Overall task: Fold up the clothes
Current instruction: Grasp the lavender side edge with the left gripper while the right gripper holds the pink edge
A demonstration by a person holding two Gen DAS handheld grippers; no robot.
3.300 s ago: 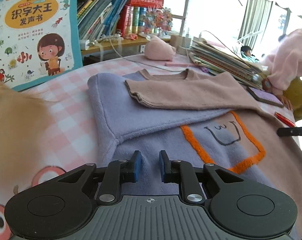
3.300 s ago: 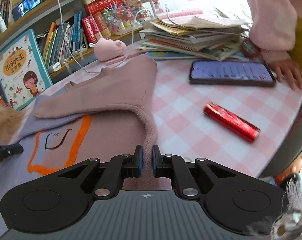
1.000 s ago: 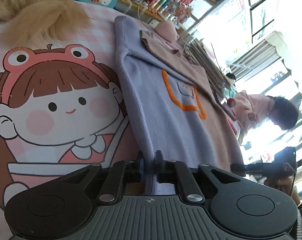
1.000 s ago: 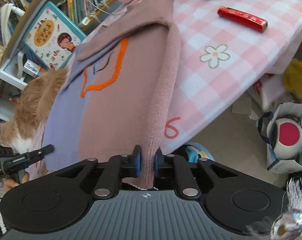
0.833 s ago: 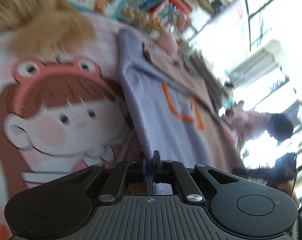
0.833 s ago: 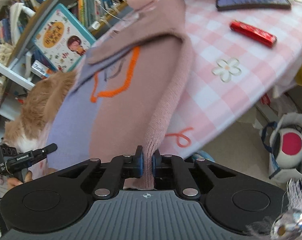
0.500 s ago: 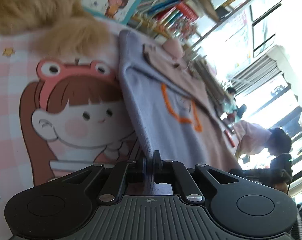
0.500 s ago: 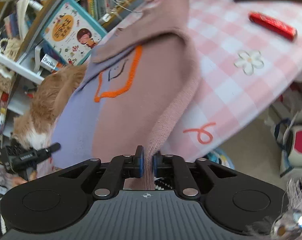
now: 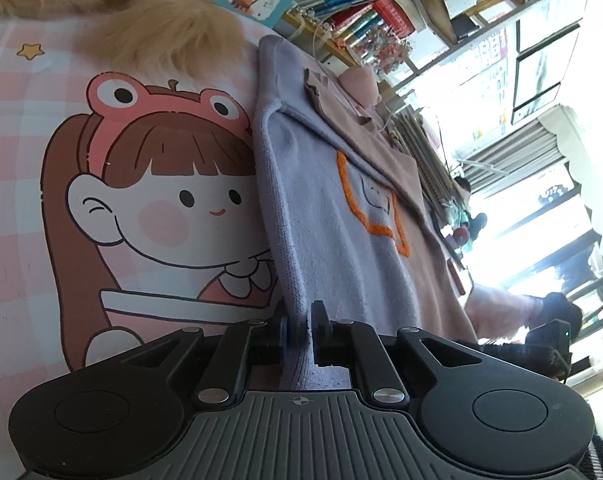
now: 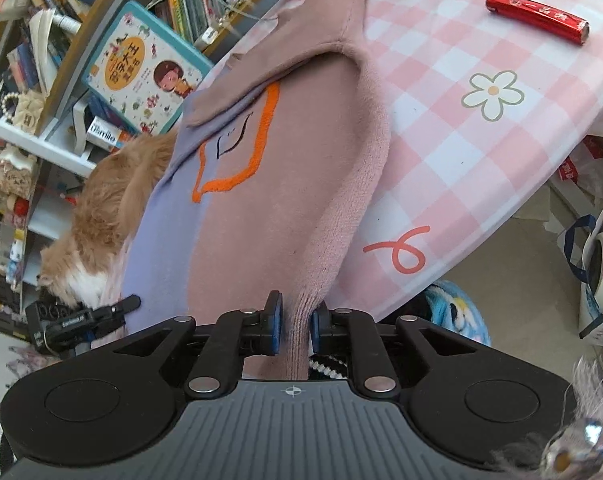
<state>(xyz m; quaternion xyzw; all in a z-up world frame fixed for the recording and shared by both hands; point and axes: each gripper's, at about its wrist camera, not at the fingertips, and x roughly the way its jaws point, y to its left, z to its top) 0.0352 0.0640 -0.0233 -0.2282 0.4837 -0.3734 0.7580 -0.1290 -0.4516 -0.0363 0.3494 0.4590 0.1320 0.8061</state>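
A two-tone sweater, lilac on one half and dusty pink on the other with an orange stitched outline, lies on the pink checked tablecloth with both sleeves folded across its chest. In the left wrist view my left gripper (image 9: pixel 299 326) is shut on the lilac hem corner of the sweater (image 9: pixel 333 216). In the right wrist view my right gripper (image 10: pixel 295 322) is shut on the pink hem corner of the sweater (image 10: pixel 269 184), which hangs off the table's front edge. The left gripper also shows in the right wrist view (image 10: pixel 81 322).
An orange cat (image 10: pixel 109 208) lies next to the sweater's lilac side and shows in the left wrist view (image 9: pixel 141 16). A red lighter (image 10: pixel 537 18), a phone and a book pile sit at the right. A picture book (image 10: pixel 145 68) leans on the bookshelf. A child (image 9: pixel 513 308) sits beyond the table.
Both grippers have stayed shut on the hem corners and pulled the sweater's lower edge back over the table's front edge. The views have shifted slightly lower.
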